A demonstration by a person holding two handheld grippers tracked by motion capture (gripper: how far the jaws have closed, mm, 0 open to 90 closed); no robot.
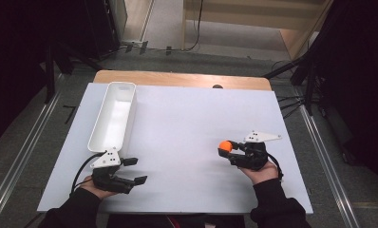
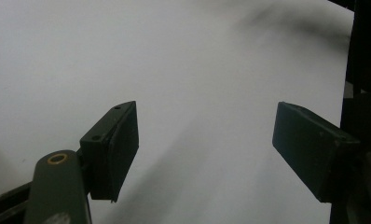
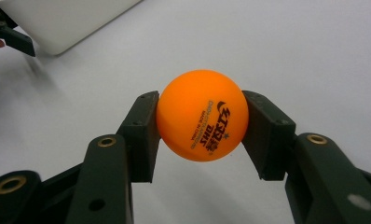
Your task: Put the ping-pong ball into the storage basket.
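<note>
- small black print on the orange plastic ball (image 3: 202, 122) between the right gripper (image 3: 200, 128) jaws: partly too fine to read.
- long white plastic bin (image 3: 62, 21) beyond that claw: cut by the picture's top edge.

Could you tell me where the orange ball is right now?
The orange ball sits clamped in the right gripper at the table's right, far from the white bin.

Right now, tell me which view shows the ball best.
The right gripper view: the orange ball sits close up between the right tongs, pressed by both jaws, with its printed logo readable. The high view shows the ball as a small orange dot at the tongs' tip, right of the white bin.
</note>
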